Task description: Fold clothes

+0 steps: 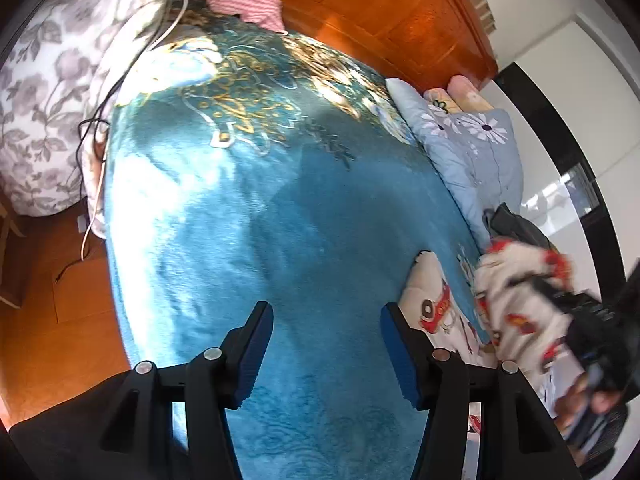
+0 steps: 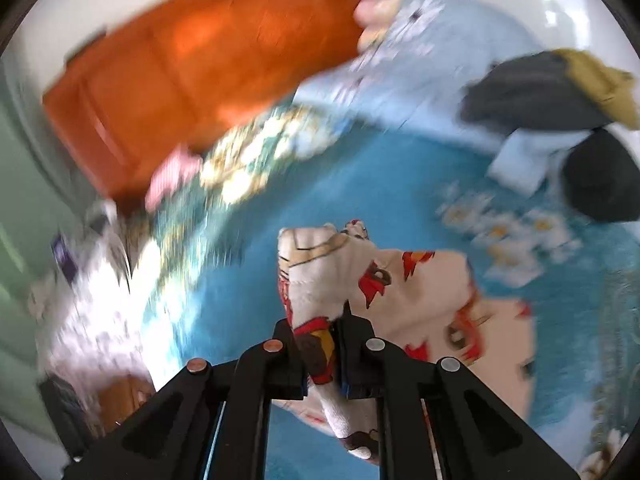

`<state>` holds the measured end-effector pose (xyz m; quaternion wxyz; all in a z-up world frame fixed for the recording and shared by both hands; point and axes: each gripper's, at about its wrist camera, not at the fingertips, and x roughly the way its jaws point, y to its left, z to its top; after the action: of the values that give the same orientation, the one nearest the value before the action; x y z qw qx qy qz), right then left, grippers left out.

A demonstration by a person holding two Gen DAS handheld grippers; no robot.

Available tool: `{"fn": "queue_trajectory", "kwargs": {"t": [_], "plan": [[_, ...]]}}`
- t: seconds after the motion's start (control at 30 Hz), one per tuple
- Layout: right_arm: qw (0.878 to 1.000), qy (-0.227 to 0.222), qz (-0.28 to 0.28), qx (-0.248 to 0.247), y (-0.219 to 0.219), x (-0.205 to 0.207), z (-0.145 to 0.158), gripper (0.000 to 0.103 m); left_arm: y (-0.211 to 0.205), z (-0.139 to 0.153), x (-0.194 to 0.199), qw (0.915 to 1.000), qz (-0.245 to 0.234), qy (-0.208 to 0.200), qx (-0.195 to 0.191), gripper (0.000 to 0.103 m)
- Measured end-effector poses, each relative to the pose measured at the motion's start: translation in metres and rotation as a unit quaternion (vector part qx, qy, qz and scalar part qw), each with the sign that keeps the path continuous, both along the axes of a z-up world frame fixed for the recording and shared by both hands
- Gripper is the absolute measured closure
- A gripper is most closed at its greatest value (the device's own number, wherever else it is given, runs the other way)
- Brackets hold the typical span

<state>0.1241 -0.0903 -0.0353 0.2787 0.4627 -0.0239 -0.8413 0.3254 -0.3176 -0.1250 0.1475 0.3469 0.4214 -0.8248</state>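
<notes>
- At the far left of the left wrist view, a floral quilt (image 1: 52,92) is piled at the bed's edge, with white and black cables (image 1: 132,56) trailed over it toward the wooden floor (image 1: 56,300).
- The middle is taken up by a teal blanket (image 1: 256,216) with a gold pattern, spread over the bed; a pink striped cloth (image 1: 248,8) is seen at its far end against the orange wooden headboard (image 1: 400,12).
- The left gripper (image 1: 326,350) is held above the blanket, its jaws spread wide with nothing between them.
- To the right, a pale blue daisy-print quilt (image 1: 472,148) is bunched along the blanket's edge, and dark clothes (image 2: 532,92) are heaped on it.
- The white garment with red cartoon print (image 2: 404,292) lies on the blanket's right side, partly lifted.
- The right gripper (image 2: 322,354) is closed on a gathered fold of this garment, which is pinched between the jaws; much of the right wrist view is blurred.
</notes>
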Motion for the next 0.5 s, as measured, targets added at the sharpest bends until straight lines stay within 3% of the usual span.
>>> {"fn": "queue_trajectory", "kwargs": {"t": [0.17,0.3,0.33,0.4,0.5], "plan": [[0.997,-0.053,0.036,0.052,-0.027,0.019,-0.053,0.089,-0.005,-0.007,0.004,1.0000,0.003,-0.002,0.008,0.043],[0.993,-0.055,0.069,0.078,-0.031,0.033,-0.063,0.080,0.001,-0.011,-0.003,0.9997,-0.010,0.003,0.022,0.043],[0.992,-0.053,0.080,0.078,-0.030,0.038,-0.062,0.066,0.004,-0.011,-0.005,0.9995,-0.016,0.007,0.025,0.043],[0.991,-0.062,0.109,0.052,-0.029,0.042,-0.059,0.052,0.012,-0.010,-0.011,0.9989,-0.031,0.014,0.031,0.043],[0.989,-0.069,0.128,0.012,-0.017,0.047,-0.051,0.051,0.025,-0.008,-0.019,0.9973,-0.057,0.026,0.038,0.043]]}}
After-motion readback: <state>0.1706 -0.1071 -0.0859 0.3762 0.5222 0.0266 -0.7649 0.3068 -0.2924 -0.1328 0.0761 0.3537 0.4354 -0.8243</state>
